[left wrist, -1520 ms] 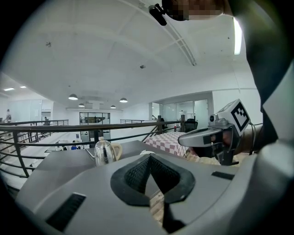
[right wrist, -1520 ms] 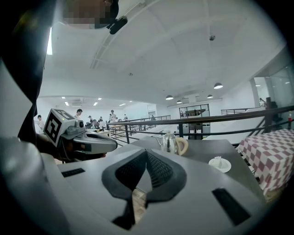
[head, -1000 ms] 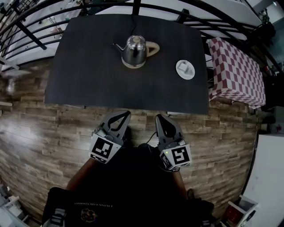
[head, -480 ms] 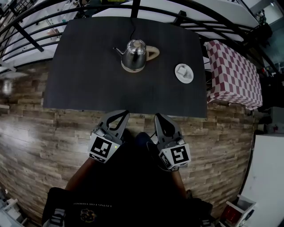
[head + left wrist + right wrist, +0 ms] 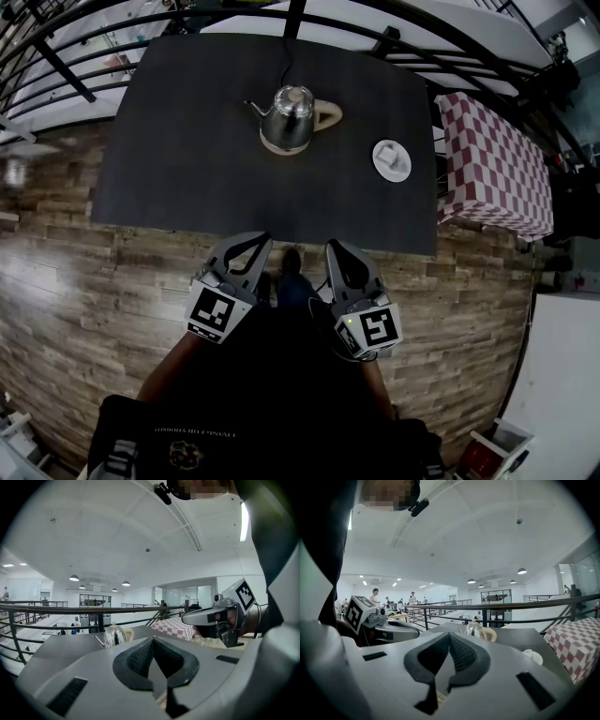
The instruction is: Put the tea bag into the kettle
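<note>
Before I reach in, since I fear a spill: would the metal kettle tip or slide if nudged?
Probably not tip: the kettle looks squat, wide-bottomed. It sits on a round base, so likely resists sliding. Polished steel: possibly slippery.

Ahead of both tongs, the round polished metal kettle shone mirror-bright, while its curved tan handle looked matt and smooth. The black rectangular worktop under it was matt, with a fine, even texture. Ahead and to the right of the right tongs, the small white round dish looked smooth and faintly glossy. Farther right, the red-and-white checked cloth was soft and matt. Beneath the tongs, the brown plank floor showed wood grain and a low sheen. The left tongs and their mate were smooth matt grey plastic, with black ribbed pads.
</note>
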{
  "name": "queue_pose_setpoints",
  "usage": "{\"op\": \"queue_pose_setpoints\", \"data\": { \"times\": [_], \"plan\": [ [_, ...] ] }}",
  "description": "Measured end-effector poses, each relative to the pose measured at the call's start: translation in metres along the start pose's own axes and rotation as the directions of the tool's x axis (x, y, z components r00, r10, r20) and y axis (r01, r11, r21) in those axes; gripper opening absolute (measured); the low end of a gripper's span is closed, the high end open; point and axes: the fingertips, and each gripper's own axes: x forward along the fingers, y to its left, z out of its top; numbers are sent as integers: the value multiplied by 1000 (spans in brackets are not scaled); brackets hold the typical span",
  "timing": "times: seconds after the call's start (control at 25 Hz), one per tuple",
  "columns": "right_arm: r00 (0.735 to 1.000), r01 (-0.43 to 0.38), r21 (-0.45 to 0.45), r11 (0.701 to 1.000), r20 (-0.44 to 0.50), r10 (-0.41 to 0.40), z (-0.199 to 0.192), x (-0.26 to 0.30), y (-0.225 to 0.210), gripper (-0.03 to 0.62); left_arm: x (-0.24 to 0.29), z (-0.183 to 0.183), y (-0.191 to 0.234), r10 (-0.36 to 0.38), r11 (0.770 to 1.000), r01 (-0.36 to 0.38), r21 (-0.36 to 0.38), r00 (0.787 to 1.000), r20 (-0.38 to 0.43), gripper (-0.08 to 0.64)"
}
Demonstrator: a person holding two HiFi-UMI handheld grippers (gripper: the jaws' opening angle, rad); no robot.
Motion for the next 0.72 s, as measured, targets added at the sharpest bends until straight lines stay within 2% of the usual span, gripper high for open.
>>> {"op": "queue_pose_setpoints", "data": {
  "times": [0.44, 0.72],
  "plan": [
    [1000, 2, 17, 1000, 0, -2, -2, 12, -21, 17, 23, 1, 8, -2, 1000, 2, 3, 1000, -19, 6],
    [1000, -23, 21, 1000, 4, 23, 1, 21, -35, 17, 37, 8, 14, 20, 1000, -20, 3, 1000, -25, 6]
  ]
}}
